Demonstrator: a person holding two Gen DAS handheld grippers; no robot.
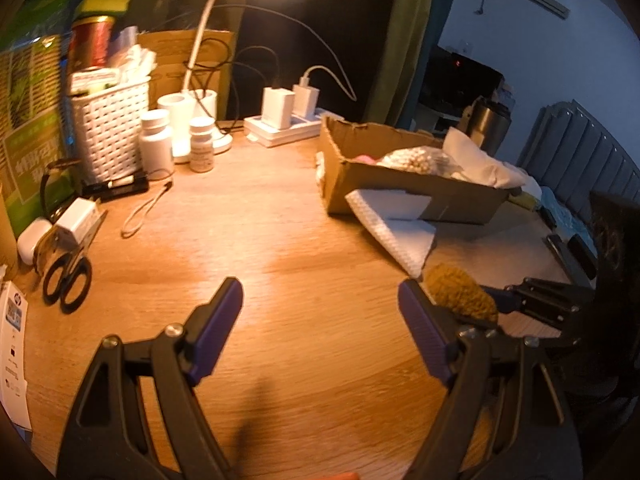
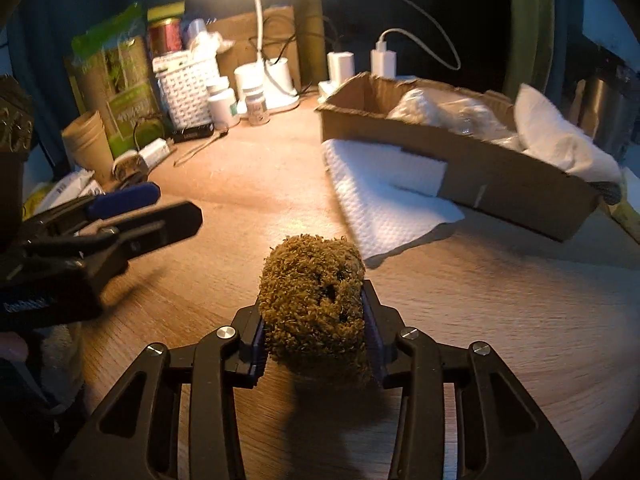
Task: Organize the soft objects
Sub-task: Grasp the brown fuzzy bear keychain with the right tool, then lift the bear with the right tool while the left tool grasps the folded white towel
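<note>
Wooden bench (image 1: 280, 248) is sitting under warm lamp light, dark room behind. Going L to R in left wrist view: white woven basket (image 1: 110, 128) w/ pill bottles (image 1: 156, 142) beside it is standing at far left, scissors (image 1: 68, 280) lying nearer the edge. Left claw (image 1: 320, 304) is hanging over bare bench, jaws wide, nothing btwn them. Power strip (image 1: 280, 130) w/ chargers is sitting at the back centre. Cardboard box (image 1: 400, 188) is sitting R of centre, holding white soft items; white textured cloth (image 1: 396, 224) is lying against its front wall. Right claw (image 2: 312, 320) is gripping a brown fuzzy plush (image 2: 312, 300); pads are pressing on both its sides, plush raised just above bench, near the cloth, outside the box. Metal cup (image 1: 486, 124) is standing behind box at far R.
</note>
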